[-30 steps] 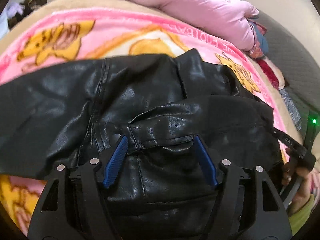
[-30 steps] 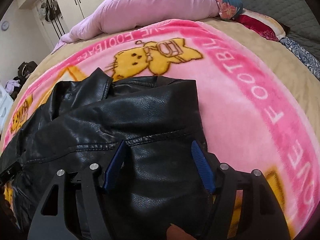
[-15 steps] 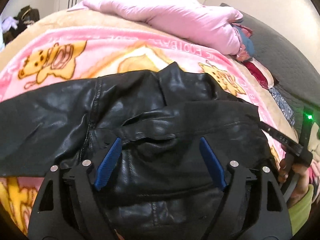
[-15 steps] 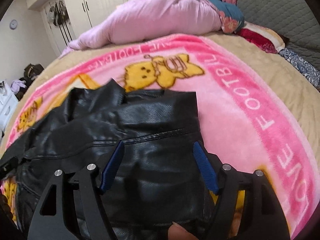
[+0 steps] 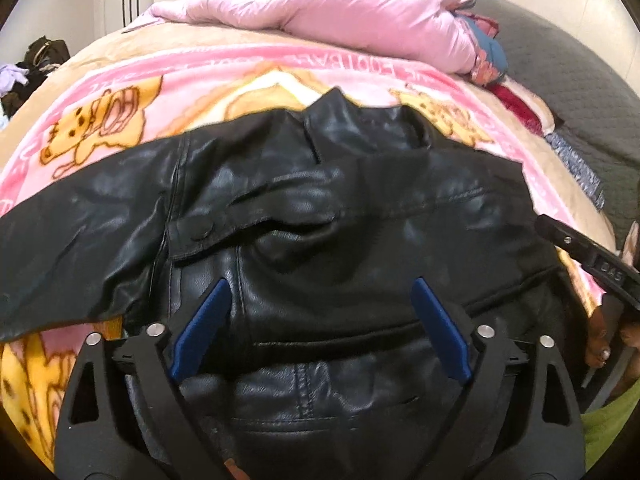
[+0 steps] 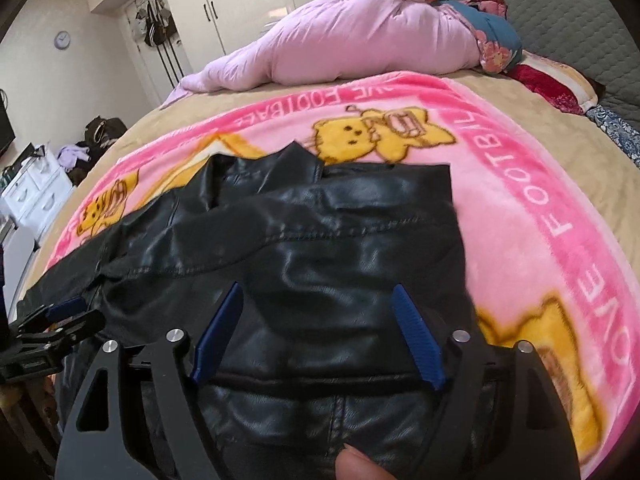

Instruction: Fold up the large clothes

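Observation:
A black leather jacket lies on the pink cartoon blanket, one sleeve folded across its body and the other stretched out to the left. My left gripper is open above the jacket's lower part, holding nothing. My right gripper is open above the jacket near its right side, also empty. The right gripper's black body shows at the right edge of the left wrist view. The left gripper shows at the left edge of the right wrist view.
A pink duvet and pillows are heaped at the far end of the bed. A grey quilt lies to the right. White wardrobes, a white dresser and bags stand beyond the bed.
Both grippers have pulled back and up from the jacket, jaws staying open. The folded sleeve lies where it was laid.

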Demonstrator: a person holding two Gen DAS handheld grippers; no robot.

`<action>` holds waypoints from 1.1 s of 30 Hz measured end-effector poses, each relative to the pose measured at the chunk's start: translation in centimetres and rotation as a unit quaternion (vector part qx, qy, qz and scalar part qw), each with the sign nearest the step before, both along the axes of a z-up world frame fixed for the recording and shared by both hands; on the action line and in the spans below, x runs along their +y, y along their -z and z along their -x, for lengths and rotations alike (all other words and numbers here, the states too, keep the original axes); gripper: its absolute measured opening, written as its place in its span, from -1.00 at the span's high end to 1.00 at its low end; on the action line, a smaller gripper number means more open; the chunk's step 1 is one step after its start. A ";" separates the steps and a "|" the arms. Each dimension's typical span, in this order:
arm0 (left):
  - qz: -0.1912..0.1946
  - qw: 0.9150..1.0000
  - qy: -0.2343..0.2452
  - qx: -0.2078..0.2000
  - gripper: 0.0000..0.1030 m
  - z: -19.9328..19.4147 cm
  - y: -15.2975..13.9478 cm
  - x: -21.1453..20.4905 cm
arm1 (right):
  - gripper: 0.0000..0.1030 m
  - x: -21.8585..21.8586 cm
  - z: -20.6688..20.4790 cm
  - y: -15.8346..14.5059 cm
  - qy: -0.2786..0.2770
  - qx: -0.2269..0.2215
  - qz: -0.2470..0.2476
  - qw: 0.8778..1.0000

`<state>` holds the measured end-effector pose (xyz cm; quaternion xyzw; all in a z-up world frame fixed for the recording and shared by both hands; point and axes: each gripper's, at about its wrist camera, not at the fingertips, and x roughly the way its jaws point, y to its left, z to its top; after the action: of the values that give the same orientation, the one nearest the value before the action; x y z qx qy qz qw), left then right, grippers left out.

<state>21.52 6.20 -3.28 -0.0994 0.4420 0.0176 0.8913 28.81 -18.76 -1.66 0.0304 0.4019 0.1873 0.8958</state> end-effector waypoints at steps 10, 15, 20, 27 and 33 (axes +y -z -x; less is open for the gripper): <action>0.009 1.000 -0.006 0.024 -0.69 0.0 2.4 1.2 | -0.51 0.1 0.0 3.9 0.019 0.062 0.022 0.998; 0.012 1.000 0.000 0.017 -0.73 0.3 2.4 1.2 | -0.51 0.3 0.8 3.9 0.029 0.050 0.031 0.998; 0.007 1.000 0.001 0.019 -0.73 0.5 2.2 1.2 | -0.57 0.1 1.7 4.0 0.038 0.052 0.034 0.997; 0.022 1.000 0.001 0.002 -0.75 2.2 0.3 1.8 | -0.71 0.7 3.4 3.9 0.045 0.059 0.045 0.996; 0.028 0.999 -0.006 -0.019 -0.82 4.1 -1.4 2.5 | -0.84 0.8 5.2 1.8 0.055 0.033 0.038 0.997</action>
<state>17.41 8.75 -1.90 -0.1275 0.4250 0.0085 0.8961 23.60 -17.99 -3.42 0.0247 0.4358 0.1216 0.8914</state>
